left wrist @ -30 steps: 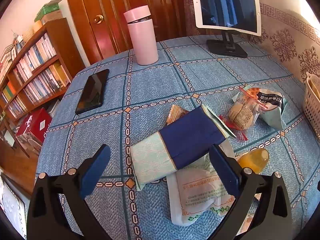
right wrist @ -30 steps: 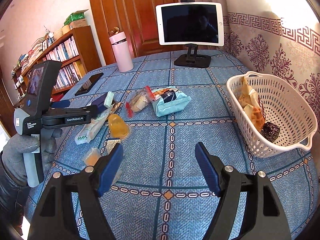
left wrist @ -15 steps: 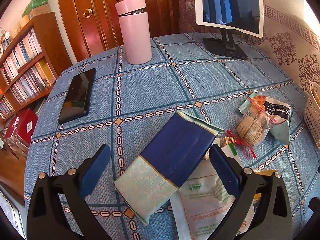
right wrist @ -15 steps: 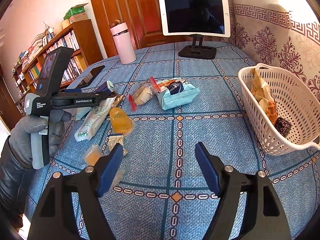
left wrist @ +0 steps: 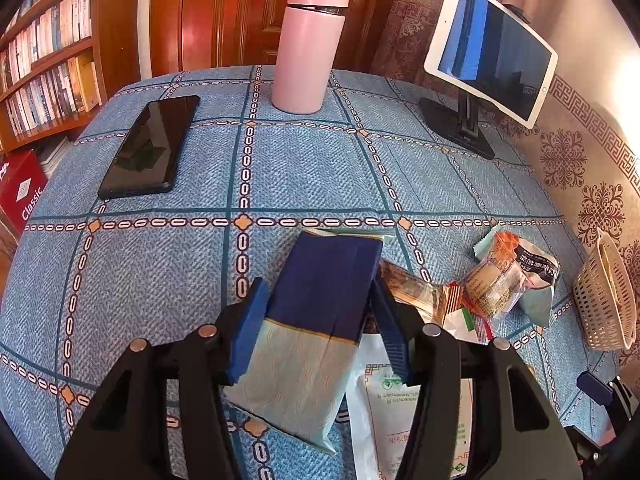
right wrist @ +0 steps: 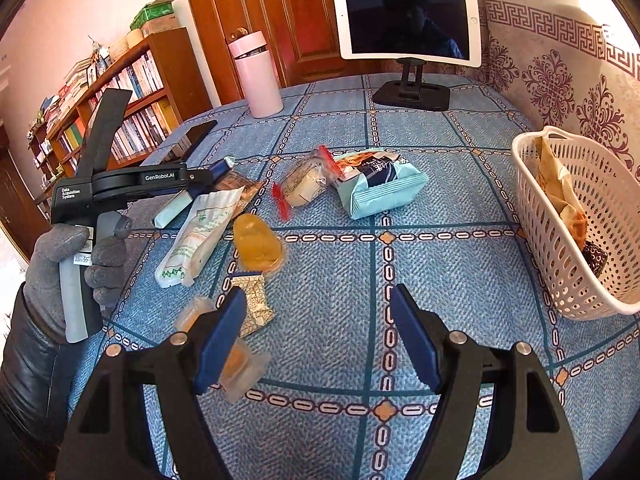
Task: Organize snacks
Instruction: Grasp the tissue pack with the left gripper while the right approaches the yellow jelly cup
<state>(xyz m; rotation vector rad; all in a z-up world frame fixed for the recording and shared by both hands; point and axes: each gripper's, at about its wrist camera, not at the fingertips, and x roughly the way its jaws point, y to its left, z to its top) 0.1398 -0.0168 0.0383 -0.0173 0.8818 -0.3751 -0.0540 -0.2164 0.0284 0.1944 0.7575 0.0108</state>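
Navy-and-mint snack packet (left wrist: 320, 320) sits between the closing left gripper (left wrist: 320, 320) pads, while the right gripper (right wrist: 316, 340) hangs apart, empty.

The left hand-held gripper (right wrist: 208, 178), left of centre in the right wrist view, is showing "GenRobot.AI" and "Data Acquisition System". A red box (left wrist: 20, 196) at the left edge is reading "Classic". Snack wrapper print's too small to read.
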